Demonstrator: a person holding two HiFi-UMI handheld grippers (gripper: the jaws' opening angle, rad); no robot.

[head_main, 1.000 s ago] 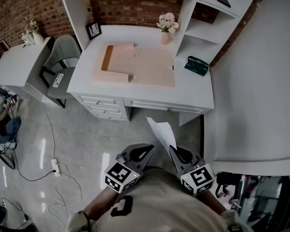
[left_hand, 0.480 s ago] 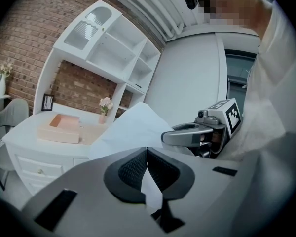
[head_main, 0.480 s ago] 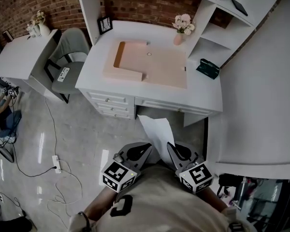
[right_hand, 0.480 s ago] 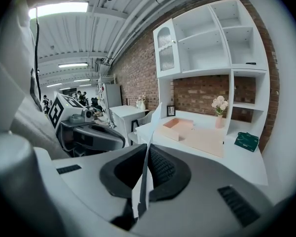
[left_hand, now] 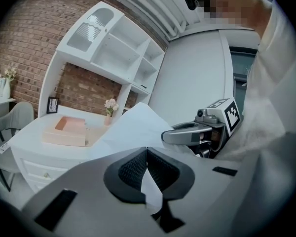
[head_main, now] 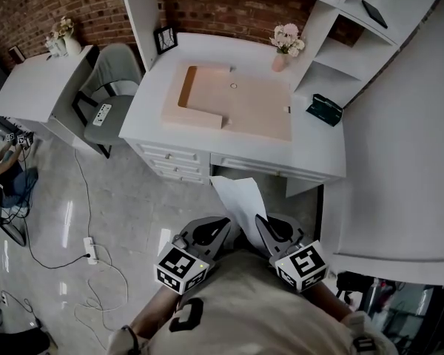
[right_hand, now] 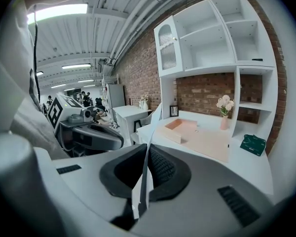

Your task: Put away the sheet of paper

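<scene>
Short of the white desk (head_main: 311,150), on its drawer side and over the grey floor (head_main: 133,198), I have both grippers low and side by side, close against the person's light shirt (head_main: 244,302).

Left gripper (head_main: 223,223): its own view shows the dark ribbed pads closed together on the near edge of the sheet of paper (head_main: 240,200), with nothing but paper between them.

Right gripper (head_main: 261,222): same reading in its own view. The pads are pinched on the sheet, which shows there edge-on as a thin white line running up between them.

The sheet is held in the air by both grippers and points away from them toward the desk front. In the head view its far corner reaches the foot of the drawer front; I cannot tell the real gap. In the left gripper view it spreads broad and white in front of the desk.

On the desk top, a peach-coloured tray (head_main: 244,113) lies flat at the middle, with a raised boxed section at its left end. Behind the tray, toward the brick wall (head_main: 229,6), I see a small vase of pale flowers (head_main: 285,46) on the right and a black picture frame (head_main: 165,39) on the left. A dark green object (head_main: 325,109) rests at the desk's right end, beside the shelves. Left of the desk stands a grey chair (head_main: 111,87), and beyond that a second white table (head_main: 37,87).
</scene>
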